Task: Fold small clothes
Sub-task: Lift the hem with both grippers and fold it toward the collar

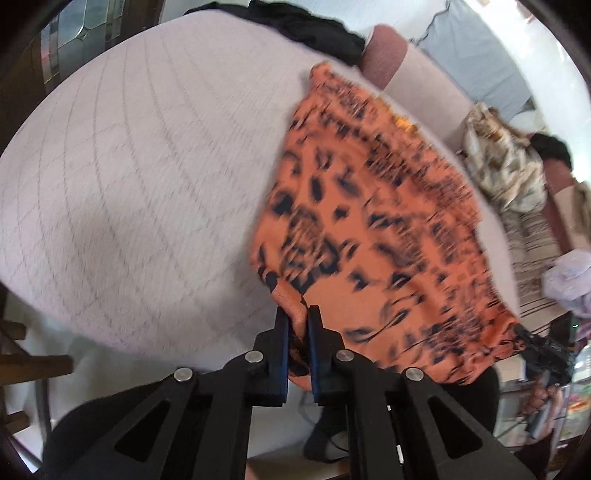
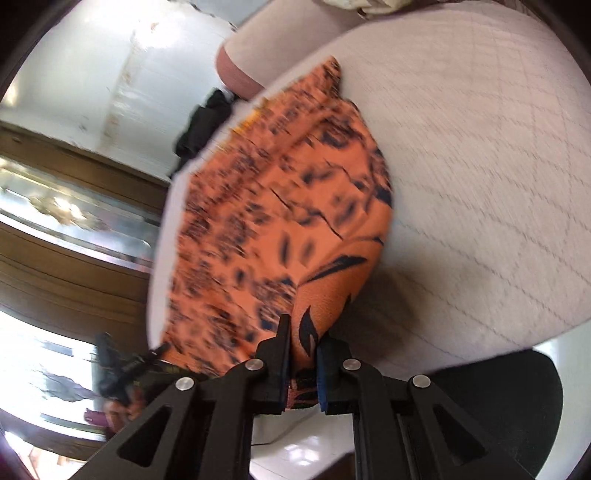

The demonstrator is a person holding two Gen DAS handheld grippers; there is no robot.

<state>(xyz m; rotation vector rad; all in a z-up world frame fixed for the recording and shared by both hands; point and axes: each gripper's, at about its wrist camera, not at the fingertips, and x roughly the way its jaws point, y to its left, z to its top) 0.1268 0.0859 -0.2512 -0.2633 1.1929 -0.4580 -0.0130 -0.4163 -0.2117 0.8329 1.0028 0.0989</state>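
An orange garment with black leopard-like print [image 1: 373, 229] is stretched above the pale quilted bed cover [image 1: 140, 177]. My left gripper [image 1: 298, 317] is shut on one near corner of it. In the right wrist view the same garment [image 2: 280, 206] hangs over the bed cover [image 2: 480, 166], and my right gripper [image 2: 304, 332] is shut on its other near corner. The other gripper shows at the garment's far corner in each view [image 1: 546, 354] [image 2: 114, 365]. Both frames are motion-blurred.
A black garment [image 1: 306, 26] lies at the far end of the bed by a pink bolster [image 1: 388, 55]. A cream printed cloth [image 1: 506, 170] and a pale lilac cloth [image 1: 569, 284] lie to the right. Wooden furniture [image 2: 74, 266] stands past the bed edge.
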